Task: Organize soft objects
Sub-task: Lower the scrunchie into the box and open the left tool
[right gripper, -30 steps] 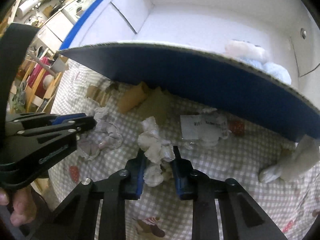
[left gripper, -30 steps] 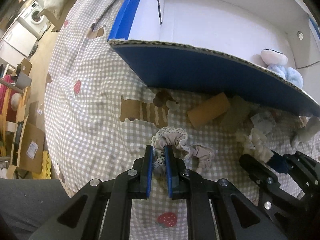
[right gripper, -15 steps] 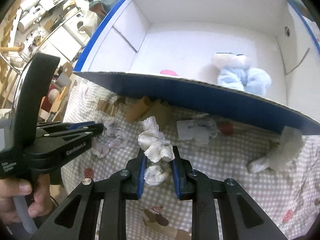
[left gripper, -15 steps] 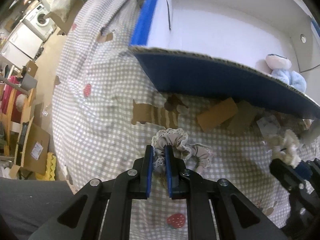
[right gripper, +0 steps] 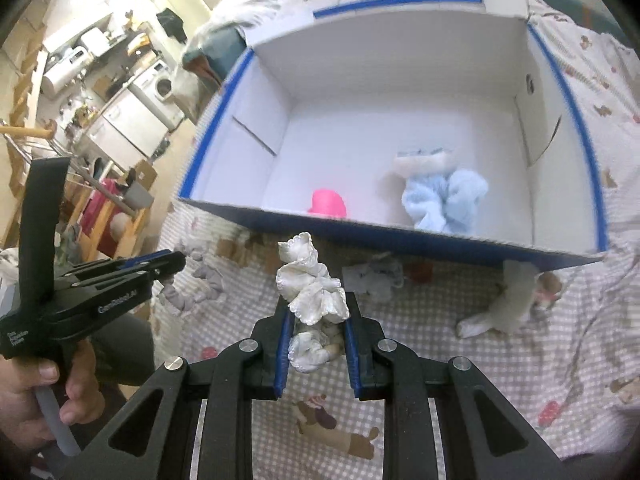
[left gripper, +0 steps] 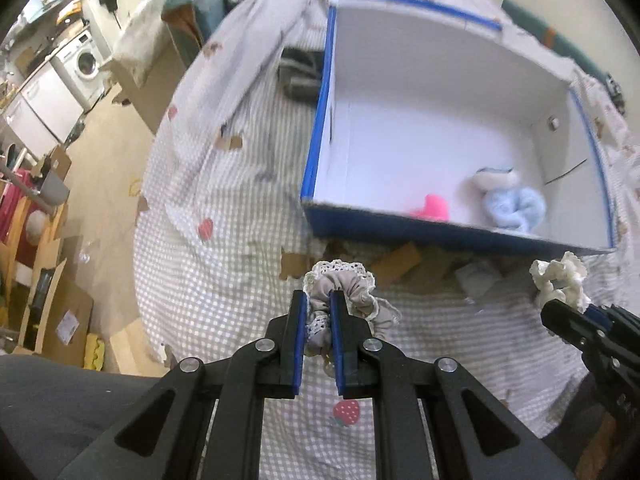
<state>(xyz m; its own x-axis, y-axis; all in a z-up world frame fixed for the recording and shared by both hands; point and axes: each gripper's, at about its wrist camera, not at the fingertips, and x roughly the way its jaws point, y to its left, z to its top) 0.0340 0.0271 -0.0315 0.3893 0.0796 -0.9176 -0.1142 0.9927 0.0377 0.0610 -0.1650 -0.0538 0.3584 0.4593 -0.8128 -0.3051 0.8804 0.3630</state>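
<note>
The left gripper [left gripper: 319,336] pinches a grey lace-trimmed fabric scrunchie [left gripper: 344,294], and the right gripper [right gripper: 316,344] clamps a cream ruffled scrunchie [right gripper: 310,284]; both hang above the checked bedspread [left gripper: 224,248], just short of the blue-edged white cardboard box [right gripper: 400,136]. Both look light, limp and squashy, so a hold across the bunched band seems safest.

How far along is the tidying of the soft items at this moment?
Done: a pink item and a light blue scrunchie lie in the blue box. In hand: the left hand-held gripper is shut on a grey lace scrunchie, the right hand-held gripper on a white scrunchie; both are short of the box. Left: a white cloth piece on the checked cover.
</note>
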